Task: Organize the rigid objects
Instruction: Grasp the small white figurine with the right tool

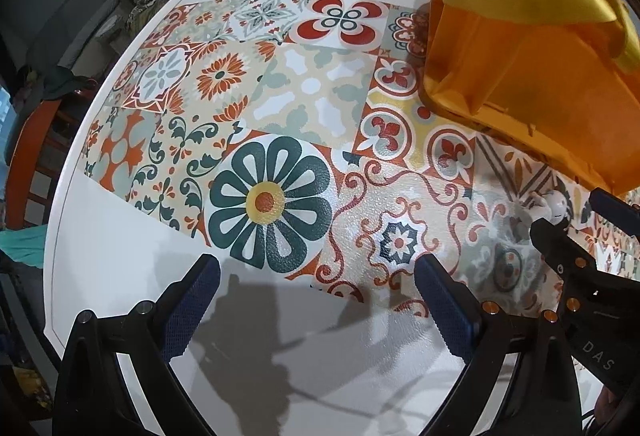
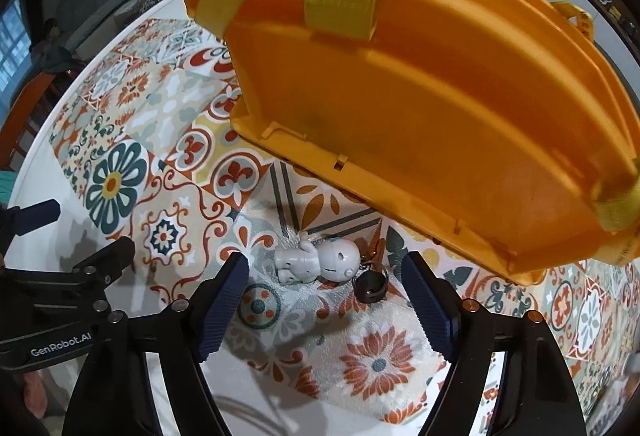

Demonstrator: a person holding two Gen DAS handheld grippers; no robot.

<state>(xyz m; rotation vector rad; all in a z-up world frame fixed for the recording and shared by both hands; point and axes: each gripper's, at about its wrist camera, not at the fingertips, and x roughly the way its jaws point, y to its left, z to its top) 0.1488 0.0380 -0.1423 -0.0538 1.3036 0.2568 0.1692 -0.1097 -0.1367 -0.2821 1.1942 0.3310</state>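
Observation:
A small white figurine (image 2: 316, 262) lies on its side on the patterned mat, with a black key-ring piece (image 2: 371, 284) attached at its head. My right gripper (image 2: 325, 268) is open just above it, one blue pad on each side, not touching. In the left wrist view the figurine (image 1: 558, 203) peeks out at the far right behind the right gripper (image 1: 580, 224). A large orange plastic case (image 2: 420, 95) with yellow straps stands just behind the figurine. My left gripper (image 1: 318, 268) is open over the mat's near edge and holds nothing.
The tile-patterned mat (image 1: 280, 95) covers the middle of a round white table (image 1: 120, 256). The orange case (image 1: 520, 55) fills the right rear of the mat. An orange chair (image 1: 32, 155) and clutter stand beyond the table's left edge.

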